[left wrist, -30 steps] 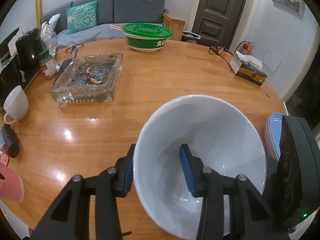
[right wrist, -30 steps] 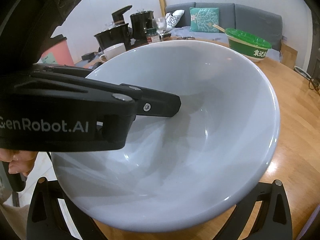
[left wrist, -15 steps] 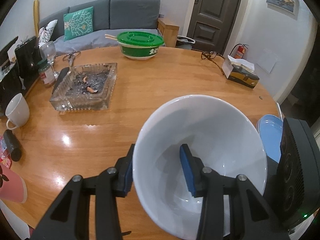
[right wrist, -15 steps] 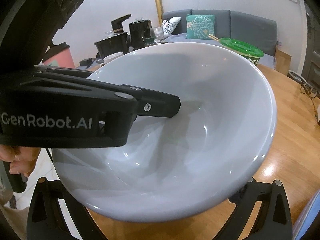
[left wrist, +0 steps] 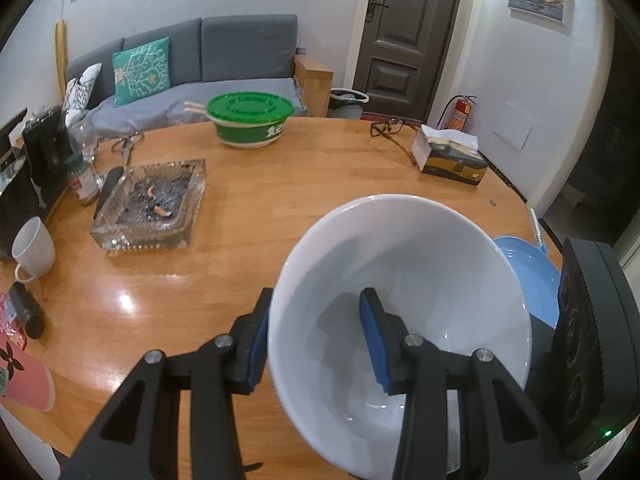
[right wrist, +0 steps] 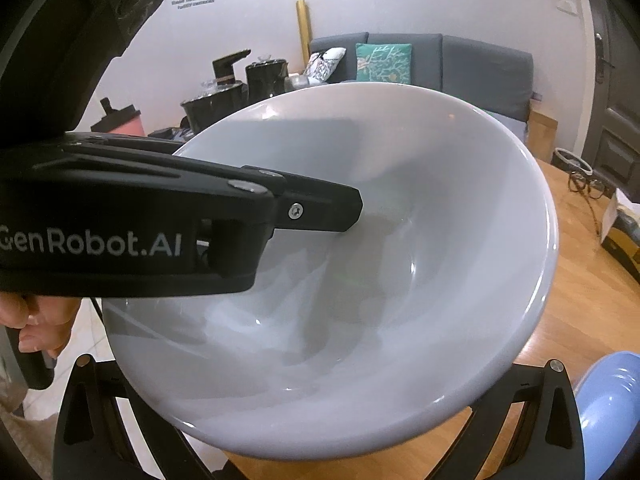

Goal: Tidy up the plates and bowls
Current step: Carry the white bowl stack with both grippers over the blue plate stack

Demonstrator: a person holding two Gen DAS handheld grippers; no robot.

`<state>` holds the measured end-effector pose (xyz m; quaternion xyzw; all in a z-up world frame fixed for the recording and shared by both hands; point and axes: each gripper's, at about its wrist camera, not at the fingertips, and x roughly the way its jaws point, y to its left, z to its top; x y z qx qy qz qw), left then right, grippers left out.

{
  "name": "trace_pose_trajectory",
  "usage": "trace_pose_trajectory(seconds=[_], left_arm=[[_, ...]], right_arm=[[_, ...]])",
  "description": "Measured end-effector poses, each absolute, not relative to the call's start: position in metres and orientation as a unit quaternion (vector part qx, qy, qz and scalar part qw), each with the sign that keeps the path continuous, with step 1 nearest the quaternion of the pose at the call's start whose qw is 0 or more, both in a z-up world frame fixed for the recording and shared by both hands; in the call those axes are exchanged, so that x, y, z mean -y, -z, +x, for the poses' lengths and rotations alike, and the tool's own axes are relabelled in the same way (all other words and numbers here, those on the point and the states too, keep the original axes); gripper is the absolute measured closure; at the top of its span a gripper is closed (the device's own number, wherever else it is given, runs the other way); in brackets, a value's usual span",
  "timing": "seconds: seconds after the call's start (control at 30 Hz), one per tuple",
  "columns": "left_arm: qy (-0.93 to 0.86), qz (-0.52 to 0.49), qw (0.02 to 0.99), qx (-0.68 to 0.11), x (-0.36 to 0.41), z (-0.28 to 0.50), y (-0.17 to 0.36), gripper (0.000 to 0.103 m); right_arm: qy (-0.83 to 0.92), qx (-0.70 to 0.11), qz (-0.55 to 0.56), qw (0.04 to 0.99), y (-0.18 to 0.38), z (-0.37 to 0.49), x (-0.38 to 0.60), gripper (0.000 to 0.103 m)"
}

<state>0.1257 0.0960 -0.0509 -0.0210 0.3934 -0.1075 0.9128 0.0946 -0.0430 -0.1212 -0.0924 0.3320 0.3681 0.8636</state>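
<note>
A large white bowl (left wrist: 416, 280) is held above the round wooden table (left wrist: 280, 208). My left gripper (left wrist: 314, 340) is shut on its near rim, one blue pad inside and one outside. The same bowl (right wrist: 360, 280) fills the right wrist view, with the left gripper's finger reaching into it. My right gripper's fingertips are hidden under the bowl; only the finger bases show, so its state is unclear. A blue plate (left wrist: 532, 276) lies on the table just beyond the bowl, and also shows in the right wrist view (right wrist: 608, 408).
A glass ashtray (left wrist: 152, 208), a green lidded bowl (left wrist: 250, 120), a tissue box (left wrist: 452, 156), glasses (left wrist: 386, 126), a white mug (left wrist: 34, 248), a jar (left wrist: 82, 184) and black kettles (right wrist: 240, 88) stand on the table. A pink cup (left wrist: 20, 380) is at the near left edge.
The bowl, held in my left gripper, has risen and drawn back from the table's middle. More of the blue plate shows beside it.
</note>
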Motion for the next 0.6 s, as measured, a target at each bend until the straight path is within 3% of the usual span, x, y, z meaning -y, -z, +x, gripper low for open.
trace_pose_trajectory(seconds=[0.6], left_arm=[[0.14, -0.004, 0.922, -0.362, -0.048, 0.107, 0.016, 0.065]], right_arm=[[-0.33, -0.305, -0.086, 0.889, 0.092, 0.069, 0.088, 0.004]])
